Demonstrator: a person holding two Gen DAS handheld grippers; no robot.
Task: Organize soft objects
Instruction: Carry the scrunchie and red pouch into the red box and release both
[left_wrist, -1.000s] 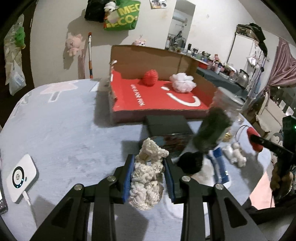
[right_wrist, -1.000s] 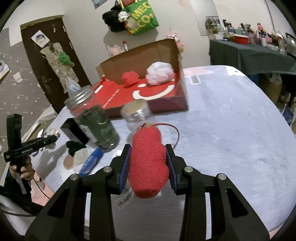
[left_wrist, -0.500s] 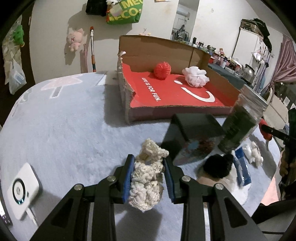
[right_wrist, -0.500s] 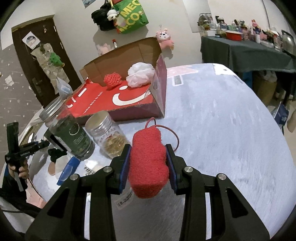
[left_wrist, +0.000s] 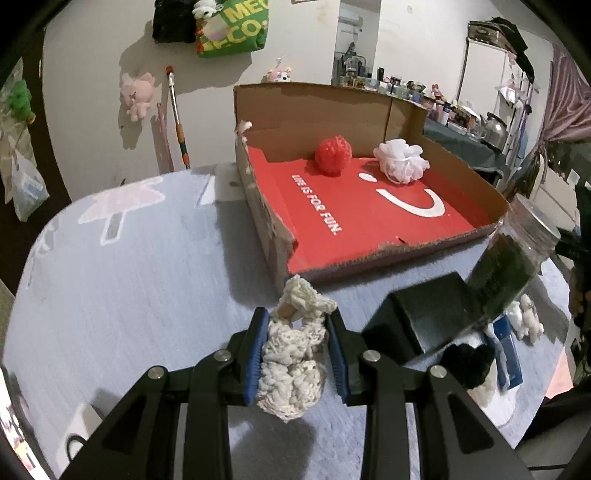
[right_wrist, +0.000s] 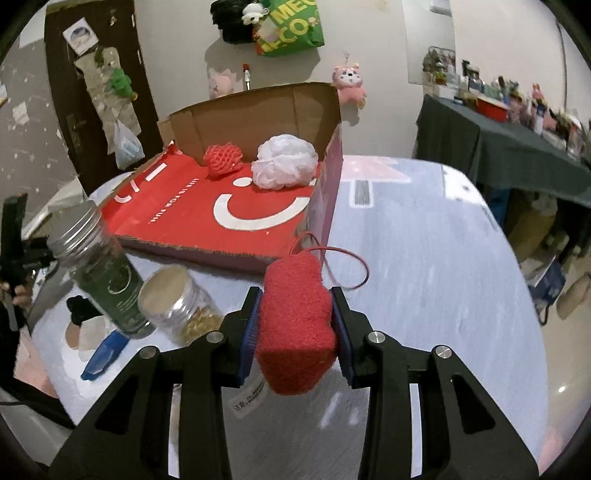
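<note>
My left gripper (left_wrist: 297, 325) is shut on a cream knitted toy (left_wrist: 293, 362), held above the grey tablecloth just in front of the near left corner of the cardboard box (left_wrist: 273, 236). My right gripper (right_wrist: 295, 306) is shut on a red fluffy sponge (right_wrist: 297, 328) with a red cord loop, close to the box's near right corner (right_wrist: 325, 206). Inside the red-lined box lie a red mesh ball (left_wrist: 332, 155) (right_wrist: 223, 158) and a white mesh pouf (left_wrist: 400, 162) (right_wrist: 284, 162) at the back wall.
A tall jar of dark contents (right_wrist: 99, 269) (left_wrist: 506, 269), a short jar (right_wrist: 177, 302), a black box (left_wrist: 432, 314), a black pompom on white fluff (left_wrist: 469, 362), a blue item (right_wrist: 105, 354) and a small white plush (left_wrist: 528, 321) crowd the table's near side. A white device (left_wrist: 79, 424) lies low left.
Both grippers have carried their toys closer to the box, which looms larger in both views. The jars have slid left in the right wrist view. Both grips are unchanged.
</note>
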